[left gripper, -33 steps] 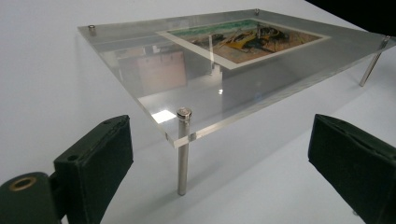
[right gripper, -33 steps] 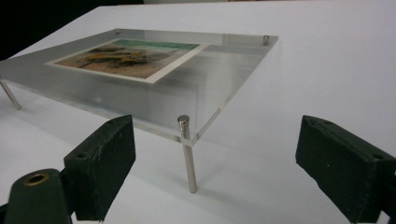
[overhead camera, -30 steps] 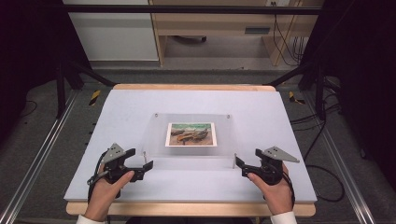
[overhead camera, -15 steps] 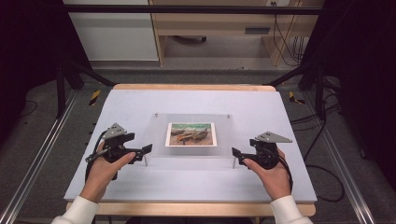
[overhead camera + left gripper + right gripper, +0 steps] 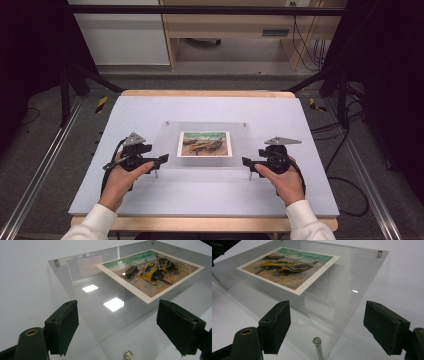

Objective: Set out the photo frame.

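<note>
Frame: the clear acrylic frame (image 5: 202,145) lies flat at the middle of the white worktop (image 5: 150,107), raised on short metal pegs at its corners; its long axis runs left to right, parallel to the worktop's near edge.
Print: a painting of beached boats (image 5: 204,144) sits centred in the frame, its top toward the far edge.
Left gripper: the left gripper (image 5: 161,160) points at the frame's near left corner, jaws spread and just closing a little, the frame's corner between them but untouched.
Right gripper: the right gripper (image 5: 246,162) mirrors it at the near right corner, jaws likewise spread, closing slightly and not touching the frame.
High view: shows both hands and the whole frame.
Left gripper view: a peg head (image 5: 128,354) under the near corner, bright lamp reflections on the acrylic.
Right gripper view: the near peg (image 5: 317,342) with its full shaft.
</note>
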The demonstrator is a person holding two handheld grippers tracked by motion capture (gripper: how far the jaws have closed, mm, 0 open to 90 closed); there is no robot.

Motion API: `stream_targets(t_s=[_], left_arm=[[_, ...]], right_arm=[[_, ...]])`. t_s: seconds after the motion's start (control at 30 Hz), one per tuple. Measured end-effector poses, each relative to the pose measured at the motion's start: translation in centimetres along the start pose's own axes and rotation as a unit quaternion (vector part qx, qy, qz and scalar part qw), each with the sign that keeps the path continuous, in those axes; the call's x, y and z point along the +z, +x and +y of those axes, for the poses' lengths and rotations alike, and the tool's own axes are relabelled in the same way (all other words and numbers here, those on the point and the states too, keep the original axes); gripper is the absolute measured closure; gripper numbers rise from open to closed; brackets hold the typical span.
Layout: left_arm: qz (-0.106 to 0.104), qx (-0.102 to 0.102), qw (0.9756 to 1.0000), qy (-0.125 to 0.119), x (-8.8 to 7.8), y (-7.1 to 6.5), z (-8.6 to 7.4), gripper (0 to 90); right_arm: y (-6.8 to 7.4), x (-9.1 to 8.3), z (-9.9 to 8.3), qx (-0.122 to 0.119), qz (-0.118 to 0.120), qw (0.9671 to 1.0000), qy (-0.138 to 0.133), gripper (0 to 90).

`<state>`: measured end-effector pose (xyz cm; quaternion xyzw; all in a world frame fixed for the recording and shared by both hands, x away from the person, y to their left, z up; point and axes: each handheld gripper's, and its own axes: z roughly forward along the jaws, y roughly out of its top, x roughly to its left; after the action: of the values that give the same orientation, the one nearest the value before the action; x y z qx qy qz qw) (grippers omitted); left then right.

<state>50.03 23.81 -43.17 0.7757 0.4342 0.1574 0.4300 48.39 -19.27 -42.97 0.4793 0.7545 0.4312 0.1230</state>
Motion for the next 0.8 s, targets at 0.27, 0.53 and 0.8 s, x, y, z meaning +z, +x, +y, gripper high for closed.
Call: stream_targets(t_s=[0.27, 0.53, 0.8], left_arm=[[-0.014, -0.03, 0.9994, 0.007, 0.9, 0.4, -0.8, 15.8], [-0.037, -0.065, 0.9971, 0.015, 1.3, 1.1, -0.9, 14.6], [-0.046, -0.074, 0.9961, 0.019, 1.5, 1.3, -1.0, 13.5]], right_arm=[[-0.5, 1.0, -0.3, 0.015, 0.005, 0.9998, 0.015, 19.2], [-0.8, 1.8, -0.3, 0.04, 0.026, 0.9987, 0.019, 18.5], [-0.7, 2.2, -0.2, 0.046, 0.032, 0.9982, 0.02, 18.6]])
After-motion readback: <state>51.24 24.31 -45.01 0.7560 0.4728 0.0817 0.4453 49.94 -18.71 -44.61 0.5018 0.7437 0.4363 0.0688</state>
